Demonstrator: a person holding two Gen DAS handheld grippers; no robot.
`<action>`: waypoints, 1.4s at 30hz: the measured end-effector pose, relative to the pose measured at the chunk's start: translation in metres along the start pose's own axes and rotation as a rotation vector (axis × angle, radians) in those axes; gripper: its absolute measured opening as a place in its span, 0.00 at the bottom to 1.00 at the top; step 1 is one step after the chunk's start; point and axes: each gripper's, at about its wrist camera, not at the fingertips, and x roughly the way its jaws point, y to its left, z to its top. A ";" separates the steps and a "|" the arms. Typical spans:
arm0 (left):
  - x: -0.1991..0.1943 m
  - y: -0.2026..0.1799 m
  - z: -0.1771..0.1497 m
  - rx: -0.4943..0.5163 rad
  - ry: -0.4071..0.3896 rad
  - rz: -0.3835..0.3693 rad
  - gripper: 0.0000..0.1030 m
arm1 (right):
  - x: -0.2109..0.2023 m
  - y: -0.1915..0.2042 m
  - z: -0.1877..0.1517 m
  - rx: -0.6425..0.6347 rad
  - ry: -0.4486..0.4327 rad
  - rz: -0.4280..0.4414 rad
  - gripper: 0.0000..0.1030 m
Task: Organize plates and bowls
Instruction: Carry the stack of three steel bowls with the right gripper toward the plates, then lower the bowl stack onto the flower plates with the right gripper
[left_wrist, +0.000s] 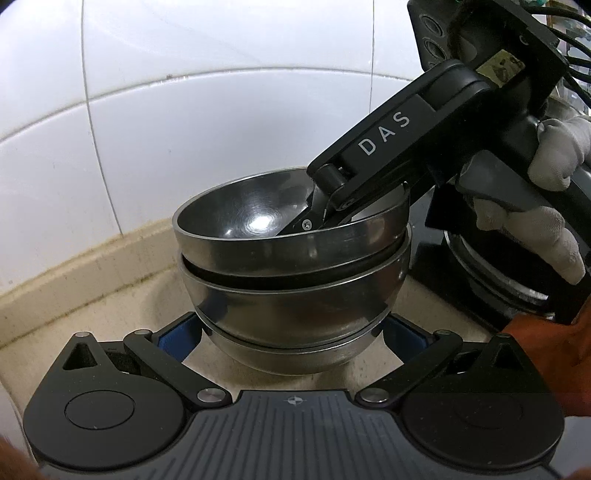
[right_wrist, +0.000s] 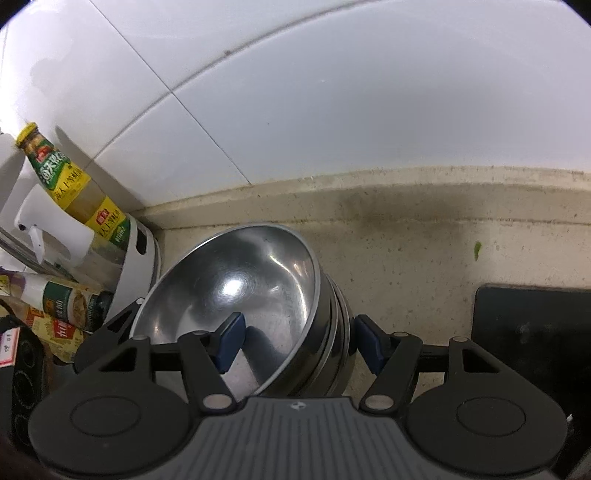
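Note:
A stack of three steel bowls (left_wrist: 295, 295) stands on the beige counter by the tiled wall; it also shows in the right wrist view (right_wrist: 240, 291). My left gripper (left_wrist: 291, 332) is open, its blue pads on either side of the lowest bowl (left_wrist: 295, 354), close to it. My right gripper (right_wrist: 299, 341) is open and straddles the rim of the top bowl (left_wrist: 255, 218), one pad (right_wrist: 231, 341) inside it, the other (right_wrist: 369, 343) outside the stack. In the left wrist view the right gripper (left_wrist: 321, 218) reaches down into the top bowl from the upper right.
A white rack (right_wrist: 140, 251) with sauce bottles (right_wrist: 74, 184) stands left of the bowls. A black stove top (right_wrist: 535, 332) lies to the right, and a pot (left_wrist: 491, 273) sits on it. The tiled wall (left_wrist: 184, 110) is close behind.

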 end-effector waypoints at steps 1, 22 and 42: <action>-0.002 -0.001 0.002 0.003 -0.007 0.004 1.00 | -0.003 0.001 0.002 0.001 -0.007 -0.001 0.58; -0.090 -0.041 0.049 0.092 -0.150 0.117 1.00 | -0.100 0.062 0.012 -0.106 -0.192 0.004 0.57; -0.175 -0.150 0.014 0.036 -0.156 0.320 1.00 | -0.167 0.112 -0.057 -0.234 -0.194 0.146 0.57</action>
